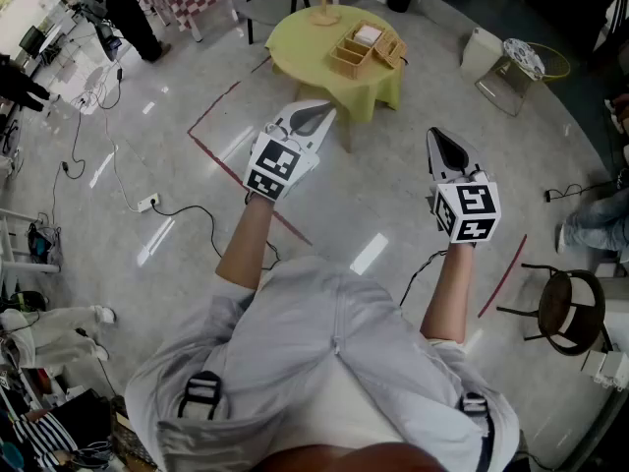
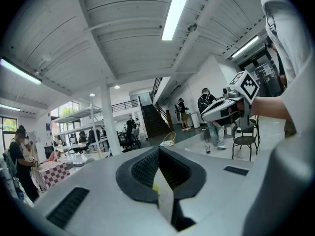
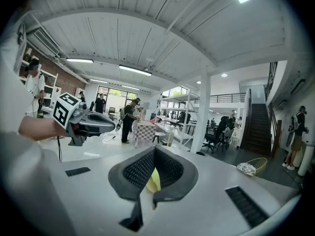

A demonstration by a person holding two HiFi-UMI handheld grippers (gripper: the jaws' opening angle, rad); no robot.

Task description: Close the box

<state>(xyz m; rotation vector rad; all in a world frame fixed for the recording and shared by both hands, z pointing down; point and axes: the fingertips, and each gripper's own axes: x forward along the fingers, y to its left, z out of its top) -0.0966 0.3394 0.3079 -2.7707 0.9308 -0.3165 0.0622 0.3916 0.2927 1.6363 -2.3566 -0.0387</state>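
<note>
- Left gripper [image 1: 316, 116]: jaws together, nothing between them; held out roughly level above the floor.
- Right gripper [image 1: 444, 147]: jaws likewise pressed together, empty; alongside the left one, well apart from it.
- Box [image 1: 366, 47]: wooden, top open, on the round yellow table [image 1: 295, 62], well ahead of both grippers.
- Step, as judged: approach; closing not yet begun. Next move calls for walking up to the table, then bringing a gripper to the lid, which is too small to make out here.

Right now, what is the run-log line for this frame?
stage: not started | left tongs: shut, empty | right tongs: shut, empty | box: open on yellow table, ahead, untouched
</note>
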